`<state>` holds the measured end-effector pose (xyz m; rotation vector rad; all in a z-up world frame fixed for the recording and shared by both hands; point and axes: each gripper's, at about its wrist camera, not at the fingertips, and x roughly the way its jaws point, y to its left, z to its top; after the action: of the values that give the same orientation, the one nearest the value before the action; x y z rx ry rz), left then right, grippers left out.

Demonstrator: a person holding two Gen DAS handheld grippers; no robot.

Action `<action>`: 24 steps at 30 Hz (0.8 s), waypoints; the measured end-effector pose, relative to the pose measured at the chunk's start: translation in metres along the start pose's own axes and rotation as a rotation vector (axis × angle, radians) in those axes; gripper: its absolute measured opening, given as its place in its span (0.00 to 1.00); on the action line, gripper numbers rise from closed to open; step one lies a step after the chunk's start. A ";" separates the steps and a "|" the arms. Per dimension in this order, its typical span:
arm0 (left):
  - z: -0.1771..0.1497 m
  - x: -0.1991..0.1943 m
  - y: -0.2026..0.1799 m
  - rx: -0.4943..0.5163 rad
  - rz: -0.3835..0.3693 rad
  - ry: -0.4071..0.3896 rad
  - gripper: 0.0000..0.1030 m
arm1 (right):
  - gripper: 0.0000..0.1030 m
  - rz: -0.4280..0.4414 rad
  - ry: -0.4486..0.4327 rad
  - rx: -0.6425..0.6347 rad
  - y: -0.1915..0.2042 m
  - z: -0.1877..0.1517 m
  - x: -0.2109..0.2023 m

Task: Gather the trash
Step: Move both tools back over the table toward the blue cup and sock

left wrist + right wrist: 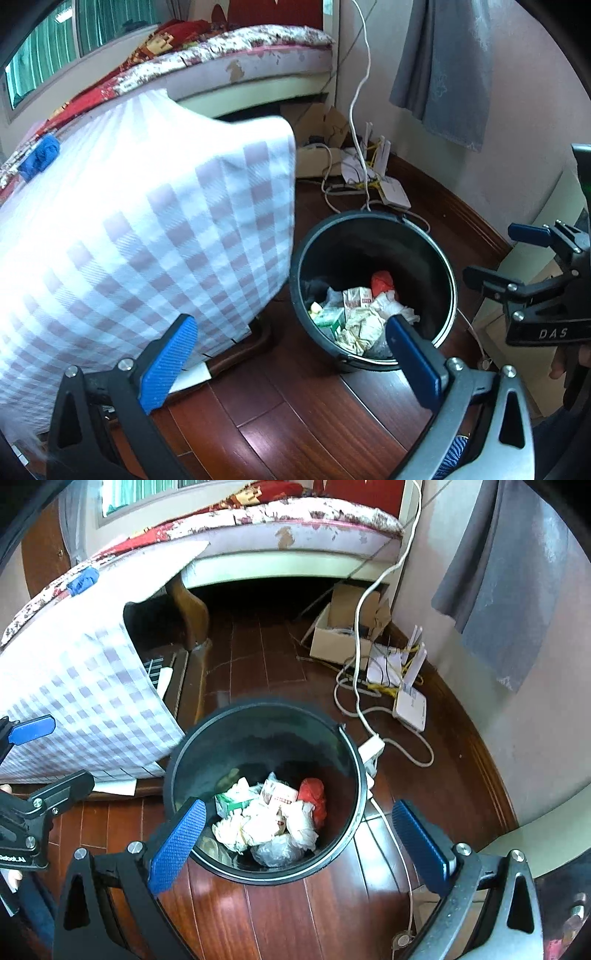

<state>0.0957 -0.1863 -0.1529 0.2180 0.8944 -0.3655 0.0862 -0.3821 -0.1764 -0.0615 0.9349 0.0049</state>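
hiding the table, checked cloth (pixel 140 236), bin (pixel 264 738) floor buried under trash (pixel 266 819)

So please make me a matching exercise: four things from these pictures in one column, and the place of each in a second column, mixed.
Things:
1. red bag
2. white router
3. cardboard box
4. blue item

Places:
A. on the checkered cloth
B. inside the black bin
C. on the floor beside the wall
D. on the floor at the end of the bed

Pairs: 1-B, 2-C, 3-D, 4-A
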 end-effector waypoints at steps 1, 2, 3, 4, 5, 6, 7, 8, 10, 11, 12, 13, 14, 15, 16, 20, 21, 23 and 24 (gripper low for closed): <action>0.001 -0.003 0.002 -0.002 0.002 -0.005 0.99 | 0.99 0.001 -0.013 -0.001 0.001 0.002 -0.005; 0.003 -0.009 0.005 -0.007 0.005 -0.012 0.99 | 0.99 0.003 -0.030 -0.001 0.003 0.006 -0.012; 0.005 -0.015 0.009 -0.013 0.011 -0.022 0.99 | 0.99 0.006 -0.044 -0.001 0.004 0.009 -0.017; 0.007 -0.019 0.012 -0.017 0.015 -0.029 0.99 | 0.99 0.011 -0.057 0.001 0.006 0.011 -0.022; 0.010 -0.026 0.017 -0.026 0.024 -0.043 0.99 | 0.99 0.017 -0.073 0.004 0.008 0.014 -0.027; 0.012 -0.030 0.019 -0.032 0.028 -0.051 0.99 | 0.99 0.023 -0.090 0.010 0.010 0.019 -0.033; 0.014 -0.034 0.022 -0.041 0.034 -0.062 0.99 | 0.99 0.028 -0.100 0.013 0.012 0.022 -0.036; 0.018 -0.041 0.028 -0.052 0.043 -0.076 0.99 | 0.99 0.034 -0.111 0.017 0.014 0.026 -0.039; 0.023 -0.051 0.036 -0.065 0.051 -0.096 0.99 | 0.99 0.044 -0.134 0.026 0.019 0.035 -0.046; 0.025 -0.055 0.040 -0.069 0.054 -0.106 0.99 | 0.99 0.048 -0.145 0.027 0.024 0.039 -0.049; 0.027 -0.060 0.045 -0.073 0.061 -0.117 0.99 | 0.99 0.042 -0.160 0.020 0.029 0.046 -0.053; 0.029 -0.064 0.050 -0.076 0.069 -0.126 0.99 | 0.99 0.035 -0.174 0.014 0.033 0.050 -0.056; 0.030 -0.068 0.055 -0.081 0.075 -0.134 0.99 | 0.99 0.036 -0.186 0.011 0.036 0.054 -0.058; 0.032 -0.071 0.060 -0.088 0.080 -0.143 0.99 | 0.99 0.041 -0.199 0.011 0.039 0.060 -0.061; 0.033 -0.074 0.066 -0.095 0.086 -0.151 0.99 | 0.99 0.047 -0.210 0.012 0.044 0.066 -0.063; 0.038 -0.084 0.090 -0.120 0.124 -0.175 0.99 | 0.99 0.081 -0.237 0.002 0.062 0.082 -0.069; 0.040 -0.087 0.100 -0.127 0.144 -0.178 0.99 | 0.99 0.092 -0.241 -0.003 0.068 0.086 -0.072; 0.044 -0.094 0.118 -0.144 0.170 -0.191 0.99 | 0.99 0.125 -0.254 -0.015 0.079 0.093 -0.077; 0.045 -0.097 0.125 -0.150 0.177 -0.194 0.99 | 0.99 0.137 -0.258 -0.031 0.086 0.099 -0.080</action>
<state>0.1225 -0.0661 -0.0444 0.1200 0.7015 -0.1508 0.1154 -0.2887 -0.0583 -0.0244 0.6794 0.1505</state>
